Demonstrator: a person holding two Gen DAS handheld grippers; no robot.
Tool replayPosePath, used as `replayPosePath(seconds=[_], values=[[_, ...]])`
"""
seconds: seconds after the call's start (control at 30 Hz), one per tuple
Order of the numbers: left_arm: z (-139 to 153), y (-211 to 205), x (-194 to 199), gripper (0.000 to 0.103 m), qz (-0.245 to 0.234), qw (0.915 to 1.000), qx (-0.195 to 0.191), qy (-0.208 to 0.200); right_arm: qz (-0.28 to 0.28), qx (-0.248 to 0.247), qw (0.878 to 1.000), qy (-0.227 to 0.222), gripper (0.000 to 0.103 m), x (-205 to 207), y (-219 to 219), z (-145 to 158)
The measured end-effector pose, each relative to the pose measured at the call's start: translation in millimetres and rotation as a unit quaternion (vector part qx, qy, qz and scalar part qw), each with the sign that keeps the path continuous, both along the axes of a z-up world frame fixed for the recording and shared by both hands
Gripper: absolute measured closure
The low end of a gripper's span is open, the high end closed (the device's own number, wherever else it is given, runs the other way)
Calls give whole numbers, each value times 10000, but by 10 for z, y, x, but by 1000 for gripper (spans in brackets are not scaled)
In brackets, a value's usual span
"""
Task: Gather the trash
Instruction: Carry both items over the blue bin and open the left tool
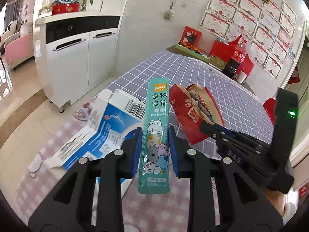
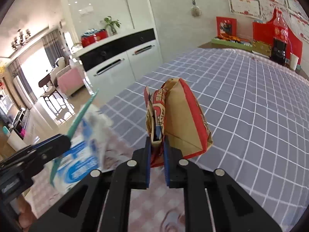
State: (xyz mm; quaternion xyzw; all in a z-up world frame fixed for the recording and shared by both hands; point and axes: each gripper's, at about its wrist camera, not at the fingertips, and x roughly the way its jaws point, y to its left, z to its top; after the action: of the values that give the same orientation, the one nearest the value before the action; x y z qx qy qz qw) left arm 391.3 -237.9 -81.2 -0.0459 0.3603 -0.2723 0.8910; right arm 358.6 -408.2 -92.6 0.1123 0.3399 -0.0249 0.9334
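Note:
My left gripper (image 1: 155, 133) is shut on a teal pet-snack sachet (image 1: 156, 127), which stands upright between the blue pads above the table. In the right wrist view the same sachet (image 2: 77, 121) shows edge-on at the left, in the left gripper (image 2: 65, 142). My right gripper (image 2: 156, 142) is shut on a crumpled red and brown paper bag (image 2: 179, 119), lifted off the grid cloth. From the left wrist view, that bag (image 1: 190, 112) hangs just right of the sachet, with the right gripper (image 1: 207, 124) pinching its lower edge.
A flattened blue and white carton (image 1: 104, 129) lies on the pink checked cloth (image 1: 48, 143) under the left gripper. The grey grid tablecloth (image 2: 251, 106) stretches back to a cola bottle (image 2: 280, 38), a paper cup (image 2: 294, 61) and red boxes. A white cabinet (image 1: 77, 54) stands left.

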Motion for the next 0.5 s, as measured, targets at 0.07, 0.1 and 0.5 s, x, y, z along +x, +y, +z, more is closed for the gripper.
replayPosePath(seconds=[0.07,0.1,0.5], values=[[80,84,-119,76,39,10000,-20,-84,83,14,9999,-141,92,-172,104,126],[129,142,-195,76,57,9999,-40,-130,132,40,9997,-220,92,-262,163,201],[556,1220,-988,76,689,9952,-200,-661,1024,79,9901,-960,91,-1039,1258,862]])
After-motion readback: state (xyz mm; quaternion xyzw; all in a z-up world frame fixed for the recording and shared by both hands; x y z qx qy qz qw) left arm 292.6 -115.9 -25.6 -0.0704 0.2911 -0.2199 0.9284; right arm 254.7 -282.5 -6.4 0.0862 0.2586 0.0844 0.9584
